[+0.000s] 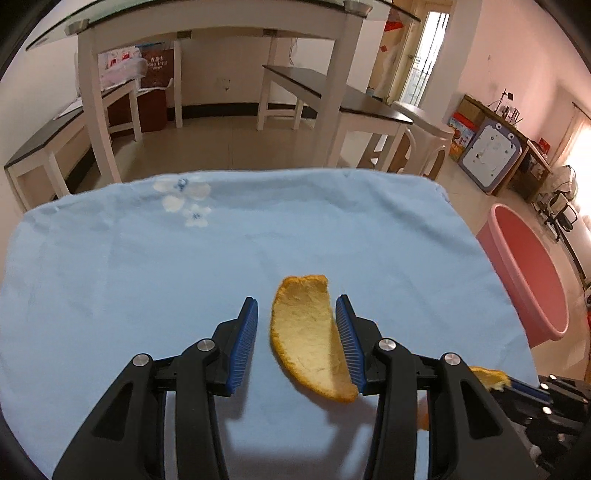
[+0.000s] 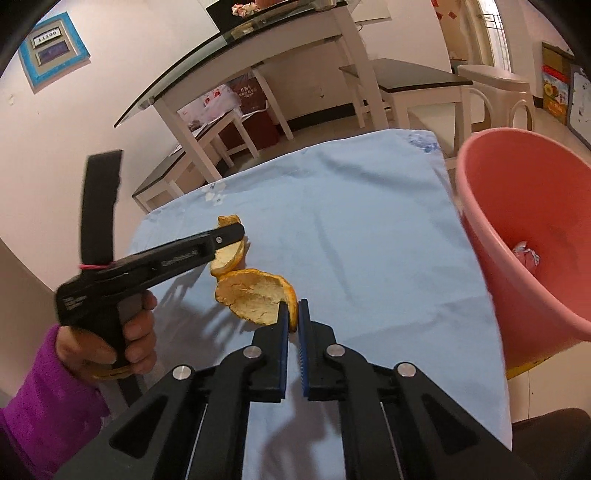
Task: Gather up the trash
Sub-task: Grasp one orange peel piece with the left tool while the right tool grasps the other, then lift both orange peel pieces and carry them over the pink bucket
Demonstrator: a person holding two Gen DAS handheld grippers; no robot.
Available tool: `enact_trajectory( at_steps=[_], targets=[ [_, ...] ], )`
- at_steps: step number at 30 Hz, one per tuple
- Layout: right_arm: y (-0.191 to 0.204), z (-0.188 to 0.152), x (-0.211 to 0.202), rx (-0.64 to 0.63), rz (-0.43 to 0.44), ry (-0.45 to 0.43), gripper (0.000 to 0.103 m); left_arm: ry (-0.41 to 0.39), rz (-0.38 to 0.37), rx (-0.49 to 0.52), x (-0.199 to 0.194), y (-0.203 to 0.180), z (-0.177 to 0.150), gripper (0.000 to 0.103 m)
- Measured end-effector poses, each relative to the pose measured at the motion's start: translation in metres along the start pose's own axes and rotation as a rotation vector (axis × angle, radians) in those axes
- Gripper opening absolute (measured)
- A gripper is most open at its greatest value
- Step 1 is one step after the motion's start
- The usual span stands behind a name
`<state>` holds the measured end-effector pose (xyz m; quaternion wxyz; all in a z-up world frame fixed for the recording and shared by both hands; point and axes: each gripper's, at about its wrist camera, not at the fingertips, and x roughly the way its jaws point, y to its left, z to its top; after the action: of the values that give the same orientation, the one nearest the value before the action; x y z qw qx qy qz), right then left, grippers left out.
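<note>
A long curved orange peel (image 1: 306, 343) lies on the light blue cloth (image 1: 147, 277), pale side up. My left gripper (image 1: 297, 306) is open and straddles it; the right pad sits close to the peel's edge and the left pad stands clear. In the right wrist view this peel (image 2: 227, 258) shows partly behind the left gripper (image 2: 232, 240), which a hand in a purple sleeve holds. My right gripper (image 2: 293, 310) is shut on the rim of a second, rounder orange peel (image 2: 255, 295). That gripper (image 1: 511, 384) appears at the lower right of the left wrist view.
A pink plastic tub (image 2: 517, 221) stands just off the cloth's right edge, also seen in the left wrist view (image 1: 524, 273); a small crumpled scrap (image 2: 526, 254) lies inside. Beyond the cloth are a glass-topped white table (image 1: 221, 22), benches and a stool.
</note>
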<state>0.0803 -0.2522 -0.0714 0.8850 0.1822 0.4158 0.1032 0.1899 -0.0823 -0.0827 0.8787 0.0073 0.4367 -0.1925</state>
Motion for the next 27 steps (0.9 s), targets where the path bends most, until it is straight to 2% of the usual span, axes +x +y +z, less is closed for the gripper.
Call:
enact_trajectory(
  at_steps=[3, 4, 6, 7, 9, 17, 27],
  targets=[
    [-0.003, -0.004, -0.003, 0.001, -0.005, 0.0, 0.004, -0.019, 0.019, 0.015, 0.0, -0.004, -0.001, 0.044],
    [-0.004, -0.004, -0.003, 0.004, -0.005, 0.002, 0.004, -0.022, 0.025, 0.02, -0.001, -0.006, -0.002, 0.036],
    [-0.005, -0.006, -0.005, 0.009, -0.002, 0.001, 0.004, -0.023, 0.033, 0.021, -0.003, -0.007, -0.004, 0.032],
    [-0.006, -0.007, -0.007, 0.009, -0.002, -0.001, 0.004, -0.027, 0.034, 0.016, -0.005, -0.007, -0.005, 0.027],
    [-0.008, -0.009, -0.011, 0.014, -0.002, -0.008, 0.004, -0.024, 0.035, 0.012, -0.01, -0.008, -0.008, 0.009],
    [-0.01, -0.014, -0.026, 0.022, -0.007, -0.024, 0.004, -0.036, 0.011, -0.05, -0.043, -0.01, -0.024, 0.004],
    [0.001, -0.029, -0.042, -0.013, 0.018, -0.024, 0.004, -0.148, 0.102, -0.082, -0.12, -0.02, -0.063, 0.004]
  ],
)
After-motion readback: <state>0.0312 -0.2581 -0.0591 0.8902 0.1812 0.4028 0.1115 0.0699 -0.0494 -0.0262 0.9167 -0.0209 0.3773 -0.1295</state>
